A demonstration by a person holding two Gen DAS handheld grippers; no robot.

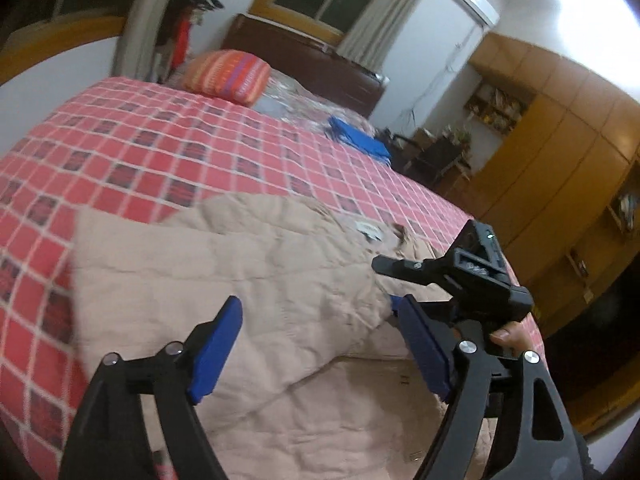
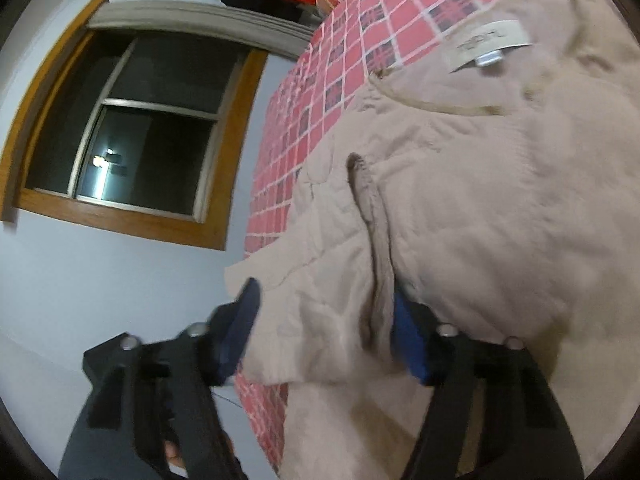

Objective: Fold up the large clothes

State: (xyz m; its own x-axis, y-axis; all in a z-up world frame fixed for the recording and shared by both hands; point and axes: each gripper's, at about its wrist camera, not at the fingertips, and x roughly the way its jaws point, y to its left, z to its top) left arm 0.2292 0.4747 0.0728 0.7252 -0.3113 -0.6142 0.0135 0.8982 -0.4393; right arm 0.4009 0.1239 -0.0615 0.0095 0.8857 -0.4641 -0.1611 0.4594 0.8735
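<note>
Big checked red bedspread point(image 1: 168, 148) fills the room, and across its near end sprawls the beige quilted jacket point(image 1: 248, 280), collar tag point(image 2: 488, 46) facing up. Left gripper point(image 1: 316, 344) hangs over it, fingers spread wide, nothing between them. Right gripper point(image 2: 324, 332) is spread too, straddling a bunched edge of the jacket by the zip point(image 2: 366, 188), pads apart, not pinching yet. To do this fold well, I'd say close on one clean layer at the hem, both grips level, then carry it over flat. A folded blue cloth point(image 1: 360, 142) sits far off near the striped pillow point(image 1: 230, 74). Sleeves are hard to trace; the jacket's near end is cut off by the frame, and motion blur smears the seams
</note>
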